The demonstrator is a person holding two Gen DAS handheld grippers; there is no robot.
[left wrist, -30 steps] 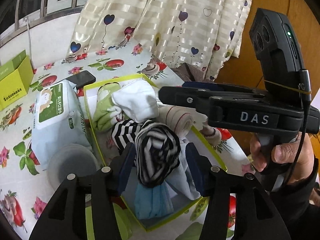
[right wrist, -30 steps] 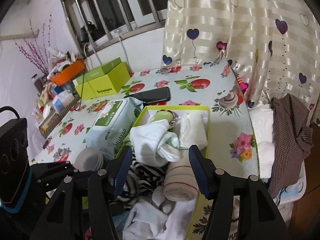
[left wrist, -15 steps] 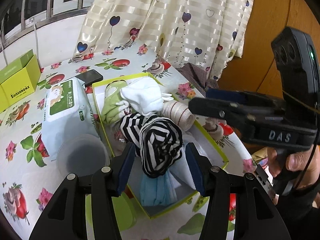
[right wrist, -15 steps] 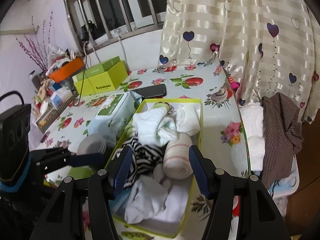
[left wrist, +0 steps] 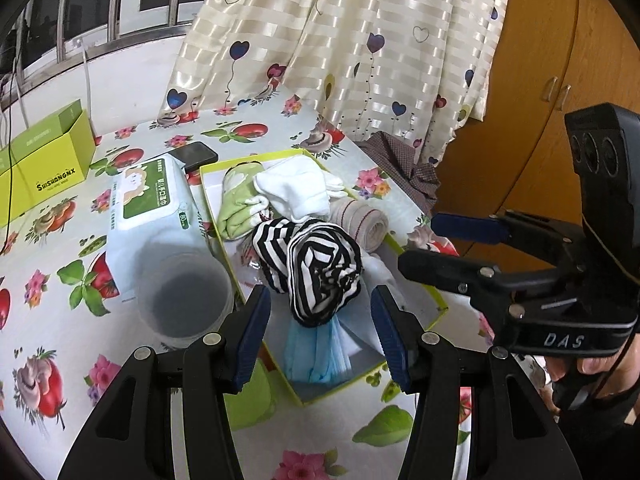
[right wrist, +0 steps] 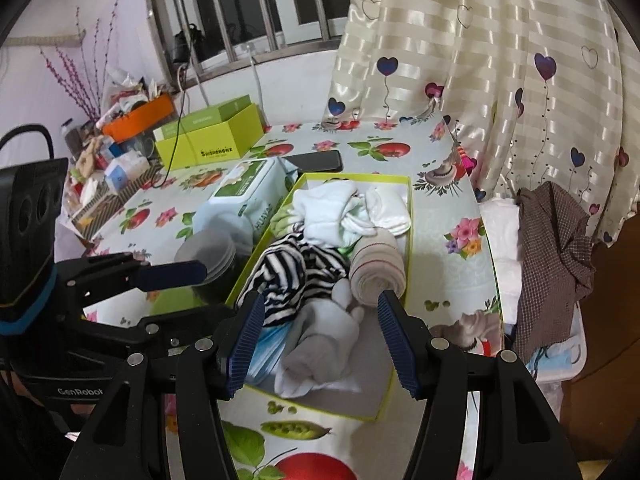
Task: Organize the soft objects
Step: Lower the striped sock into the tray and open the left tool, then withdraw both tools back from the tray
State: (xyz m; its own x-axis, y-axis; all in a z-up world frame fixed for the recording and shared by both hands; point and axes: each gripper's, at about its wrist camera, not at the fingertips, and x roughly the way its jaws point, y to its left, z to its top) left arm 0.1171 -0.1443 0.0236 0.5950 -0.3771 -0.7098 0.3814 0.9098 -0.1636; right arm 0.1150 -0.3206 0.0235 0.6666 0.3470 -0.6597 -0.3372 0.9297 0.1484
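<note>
Floral tablecloth (left wrist: 80, 320) | green box (right wrist: 408, 216) heaped | striped cloth (left wrist: 320, 268) bunched

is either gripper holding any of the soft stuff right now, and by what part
Nothing is held. The left gripper and right gripper both stand open above the box, with no cloth between their pads.

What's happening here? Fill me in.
A person holds a gripper in each hand over a green box filled with soft things: a striped cloth, white socks, a rolled bandage and a blue mask. The left gripper and right gripper are both open and empty.
</note>
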